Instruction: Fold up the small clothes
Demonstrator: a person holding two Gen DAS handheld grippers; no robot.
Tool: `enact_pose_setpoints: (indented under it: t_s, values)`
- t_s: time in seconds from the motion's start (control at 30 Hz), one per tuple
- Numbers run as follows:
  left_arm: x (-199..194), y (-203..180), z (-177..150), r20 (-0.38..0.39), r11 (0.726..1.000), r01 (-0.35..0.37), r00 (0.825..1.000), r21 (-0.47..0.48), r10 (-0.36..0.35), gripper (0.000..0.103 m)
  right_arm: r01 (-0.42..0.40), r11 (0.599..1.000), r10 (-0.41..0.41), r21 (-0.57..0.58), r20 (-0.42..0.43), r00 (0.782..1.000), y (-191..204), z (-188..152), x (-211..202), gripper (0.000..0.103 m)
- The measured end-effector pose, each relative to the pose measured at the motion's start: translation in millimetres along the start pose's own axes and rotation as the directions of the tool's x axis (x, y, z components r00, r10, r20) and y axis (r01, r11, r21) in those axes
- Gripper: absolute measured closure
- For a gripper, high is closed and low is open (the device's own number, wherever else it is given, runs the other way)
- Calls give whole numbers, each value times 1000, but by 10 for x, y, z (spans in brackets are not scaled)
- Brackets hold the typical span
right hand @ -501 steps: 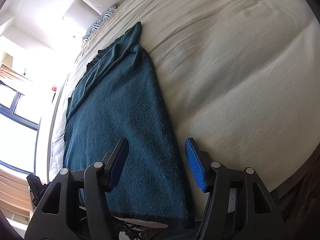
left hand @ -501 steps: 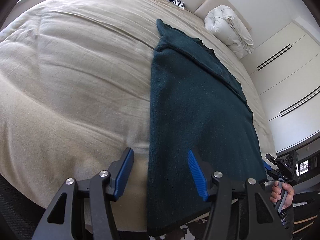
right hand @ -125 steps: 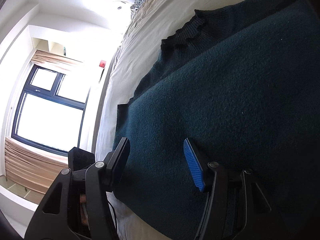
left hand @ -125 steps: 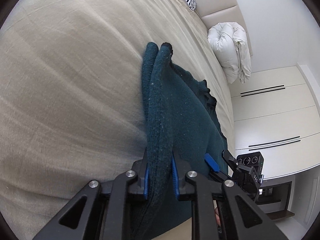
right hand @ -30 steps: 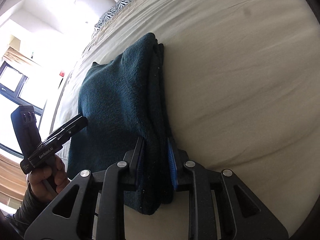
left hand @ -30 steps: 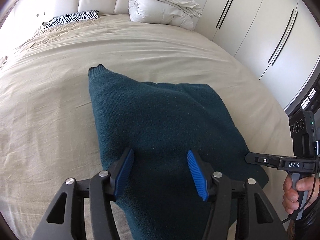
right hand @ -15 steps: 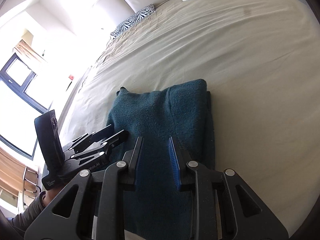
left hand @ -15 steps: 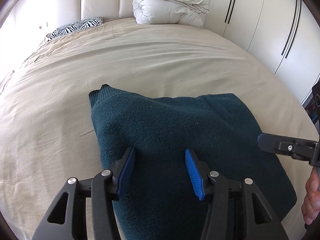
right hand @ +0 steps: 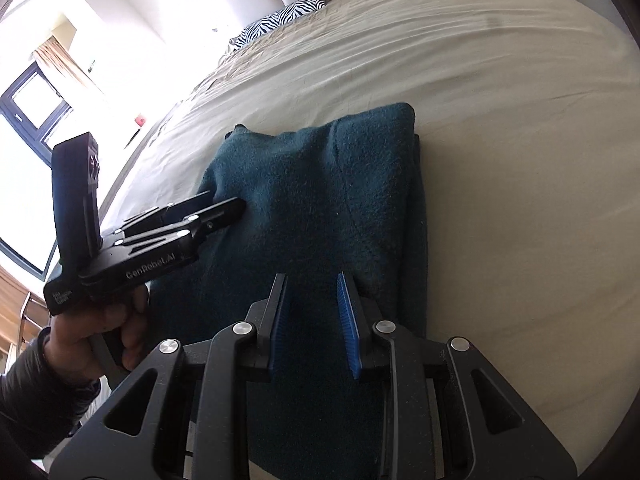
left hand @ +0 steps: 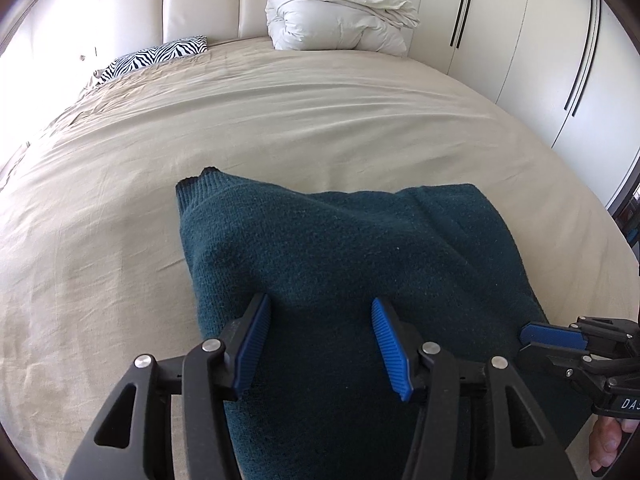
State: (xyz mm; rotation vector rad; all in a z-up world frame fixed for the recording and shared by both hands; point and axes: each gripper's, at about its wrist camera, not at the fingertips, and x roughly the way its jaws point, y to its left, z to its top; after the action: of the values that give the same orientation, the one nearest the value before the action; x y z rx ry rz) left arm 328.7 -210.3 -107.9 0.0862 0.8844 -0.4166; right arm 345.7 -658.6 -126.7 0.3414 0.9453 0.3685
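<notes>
A dark teal knitted sweater (left hand: 352,248) lies folded in layers on the beige bed (left hand: 280,112) near its front edge; it also shows in the right wrist view (right hand: 320,200). My left gripper (left hand: 320,336) is open and empty, just above the sweater's near left part. My right gripper (right hand: 314,316) is partly open and empty, over the sweater's near right part. Each gripper shows in the other's view: the right gripper (left hand: 560,336) at the sweater's right edge, the left gripper (right hand: 216,208) over its left side.
A rolled white duvet (left hand: 340,12) and a zebra-print pillow (left hand: 160,56) lie at the padded headboard. White wardrobe doors (left hand: 540,40) stand to the right. A window (right hand: 28,112) is on the left. The bed's front edge is close below the grippers.
My right gripper has let go of the sweater's folded edge and opened part way. Both grippers have drawn back a little. The sweater now lies flat on the bed.
</notes>
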Motion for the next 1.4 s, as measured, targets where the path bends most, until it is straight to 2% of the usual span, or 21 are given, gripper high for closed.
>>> enact_pose_setpoints:
  t_s: [0.23,0.3,0.33,0.37,0.43,0.47,0.53,0.67,0.73,0.8,0.83,0.9,0.97,1.03,1.07,1.1,1.13,1.27,1.33,1.4]
  values:
    - [-49,-12,-8,11,1000,-2,1000,0,2,46,0,998,-4,60,70,998,-47,-167,-389,78]
    - [-129,10,-6,16,1000,12,1000,-11,-12,43,20,997,-26,70,80,996,-81,-150,-500,70]
    - [-198,34,-8,17,999,25,1000,-25,-25,42,33,996,-40,82,82,996,-105,-146,-540,54]
    - [-289,74,-15,25,998,40,999,-45,-38,40,45,994,-54,102,90,994,-129,-149,-593,43]
    - [-503,219,-56,69,993,44,997,-111,-37,21,39,990,-54,135,109,993,-183,-132,-685,41]
    - [-586,320,-93,92,987,37,996,-155,-23,8,34,990,-50,140,112,992,-198,-120,-714,41]
    - [-613,534,-169,77,968,68,996,-242,-51,6,27,990,-41,139,97,994,-224,-90,-715,41]
    - [-469,797,-336,-12,919,134,989,-371,-149,11,20,980,-20,198,-3,1000,-395,16,-463,41]
    - [-404,798,-375,-41,902,169,979,-397,-201,12,1,972,10,235,-47,999,-511,73,-297,41]
    - [-294,731,-405,-87,889,205,961,-409,-262,12,-3,964,21,266,-62,998,-577,134,-170,41]
    - [-231,693,-416,-112,887,211,954,-412,-279,12,-30,959,54,282,-75,996,-608,152,-106,41]
    - [-183,601,-408,-132,908,188,959,-374,-253,12,-59,944,94,325,-94,991,-687,188,17,41]
    - [-165,561,-392,-134,912,184,960,-367,-247,13,-81,935,119,346,-90,989,-738,246,104,43]
    - [-140,537,-361,-138,909,192,956,-370,-258,22,-94,931,138,353,-100,985,-756,303,195,47]
    - [-121,530,-349,-140,901,213,949,-378,-283,35,-84,935,130,344,-112,985,-725,349,249,55]
    - [-105,524,-342,-147,895,221,944,-388,-297,39,-65,943,113,327,-128,985,-703,366,286,59]
    - [-107,539,-322,-151,898,213,945,-386,-289,40,-45,951,93,306,-145,985,-678,379,308,64]
    - [-140,460,-266,-167,922,186,953,-341,-254,53,52,972,-11,229,-177,984,-493,439,354,74]
    - [-186,416,-223,-169,930,171,957,-324,-235,59,126,980,-98,153,-176,979,-314,459,350,79]
    - [-291,394,-221,-167,939,157,962,-306,-215,64,237,971,-232,16,-158,960,0,457,314,81]
